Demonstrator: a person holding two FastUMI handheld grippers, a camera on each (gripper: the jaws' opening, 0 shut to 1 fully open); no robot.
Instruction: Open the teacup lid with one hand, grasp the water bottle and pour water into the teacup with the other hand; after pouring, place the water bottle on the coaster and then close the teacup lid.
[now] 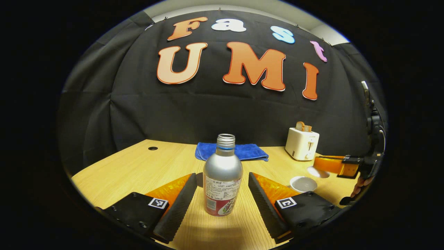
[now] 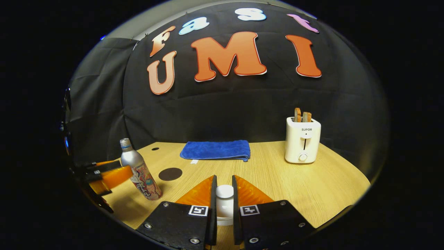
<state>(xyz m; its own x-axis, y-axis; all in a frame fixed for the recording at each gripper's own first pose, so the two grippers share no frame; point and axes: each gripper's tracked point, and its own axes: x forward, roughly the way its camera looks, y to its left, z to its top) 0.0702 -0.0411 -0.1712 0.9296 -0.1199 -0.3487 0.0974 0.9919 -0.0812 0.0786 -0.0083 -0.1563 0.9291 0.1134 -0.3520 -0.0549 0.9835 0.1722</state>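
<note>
The left gripper (image 1: 222,192) stands wide open with the aluminium water bottle (image 1: 222,175) upright between its fingers, a gap showing on each side, so nothing is gripped yet. The right gripper (image 2: 224,201) is narrowed onto the white teacup lid (image 2: 224,194), which sits between its fingers; in the left gripper view that gripper holds the lid just above and beyond the open white teacup (image 1: 303,183), off to the left gripper's right.

The step in hand appears to be grasping the bottle. To do it well, the fingers should probably close evenly on the bottle's body, around or just above the label and below the tapering shoulder, where the sides are straight and the pads can bear flat. A grip too high could slip on the taper; one side touching first could nudge the bottle over on the wooden table (image 1: 138,170). The lid should be kept clear of the cup's mouth meanwhile.

The bottle's long axis is vertical, its uncapped threaded mouth pointing straight up and its base flat on the table. The dark round coaster (image 2: 170,174) lies just beyond the bottle in the right gripper view. Farther ahead of both grippers are a folded blue towel (image 2: 215,150) and a white toaster (image 2: 302,139).
</note>
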